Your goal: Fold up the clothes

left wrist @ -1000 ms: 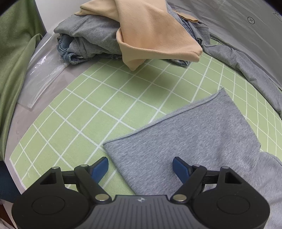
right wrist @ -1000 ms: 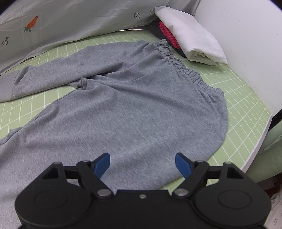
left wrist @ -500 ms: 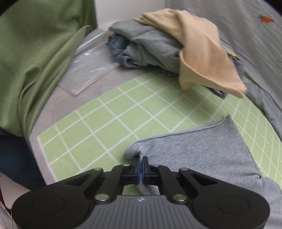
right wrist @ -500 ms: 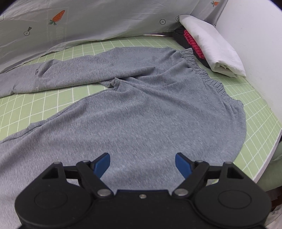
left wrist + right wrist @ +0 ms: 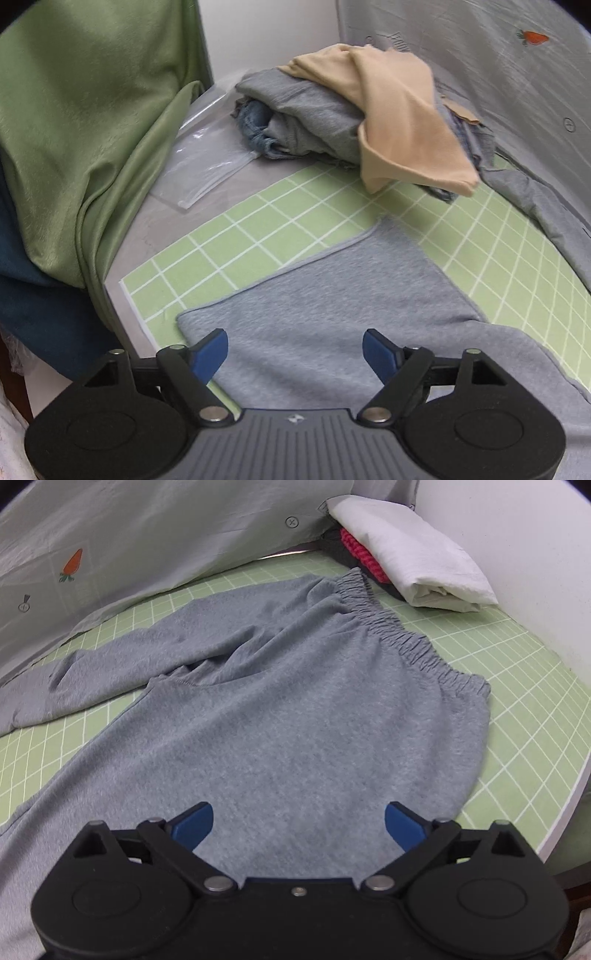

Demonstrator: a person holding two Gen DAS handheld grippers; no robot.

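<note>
Grey sweatpants [image 5: 288, 709] are spread flat on the green grid mat [image 5: 517, 686], elastic waistband to the far right, one leg angled off to the far left; the other leg's hem end lies near, under the left gripper [image 5: 295, 350]. Nothing is held: both the left gripper and the right gripper [image 5: 299, 827] hover just above the fabric with jaws spread wide, blue pads clear of the cloth. The flat layout is judged to suit a lengthwise fold. A heap of clothes [image 5: 354, 122], a tan garment on top, waits far left; a folded white cloth [image 5: 410, 554] sits far right. No legible brand is seen; only a carrot print [image 5: 72, 565] marks the grey backdrop.
</note>
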